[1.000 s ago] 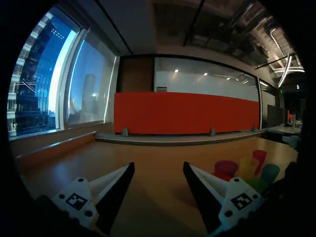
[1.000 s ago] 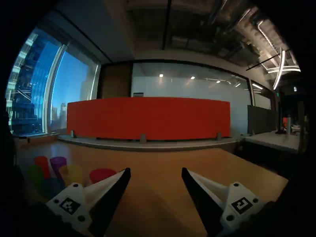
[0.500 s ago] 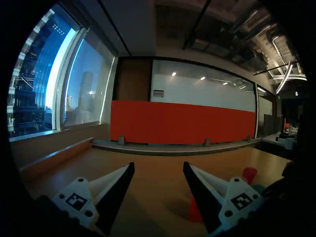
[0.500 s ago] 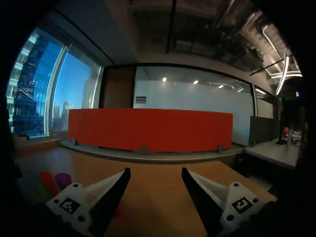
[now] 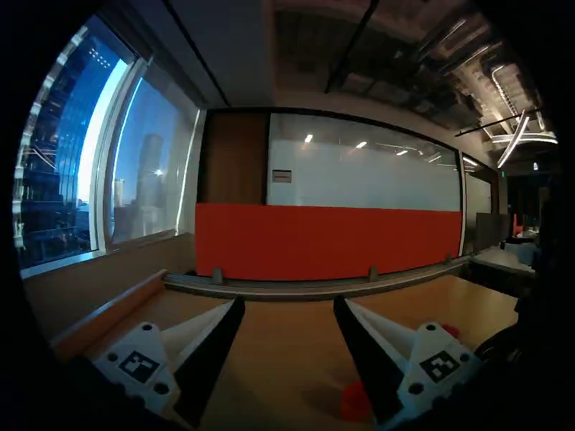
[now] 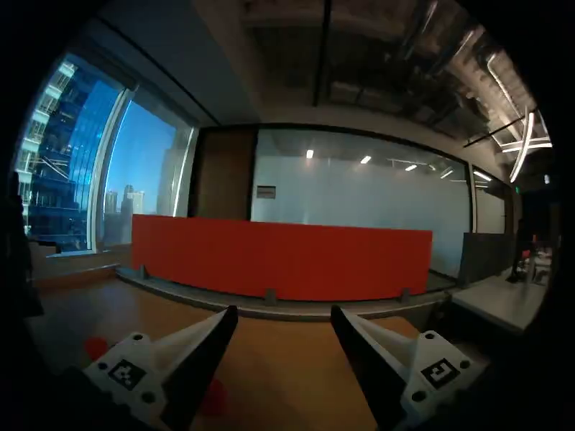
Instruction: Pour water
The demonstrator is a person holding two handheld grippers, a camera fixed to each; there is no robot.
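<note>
My left gripper (image 5: pixel 287 302) is open over the wooden table (image 5: pixel 287 352), nothing between its fingers. Low beside its right finger shows the top of a red cup (image 5: pixel 353 400), and a small red cup rim (image 5: pixel 451 330) peeks above that finger. My right gripper (image 6: pixel 282 310) is also open and empty above the same table (image 6: pixel 287 373). Next to its left finger sits a red cup top (image 6: pixel 213 397), with another red cup top (image 6: pixel 95 348) farther left. The rest of the cups is hidden below the fingers.
A long orange partition (image 5: pixel 327 241) runs along the far table edge, with a glass wall behind it. Tall windows (image 5: pixel 68 179) line the left side. A raised wooden ledge (image 5: pixel 108 312) borders the table on the left. Another desk (image 6: pixel 496 302) stands at the right.
Both grippers have tilted upward: the partition sank lower in both views, and the cluster of coloured cups dropped almost out of sight behind the fingers. Both stayed open.
</note>
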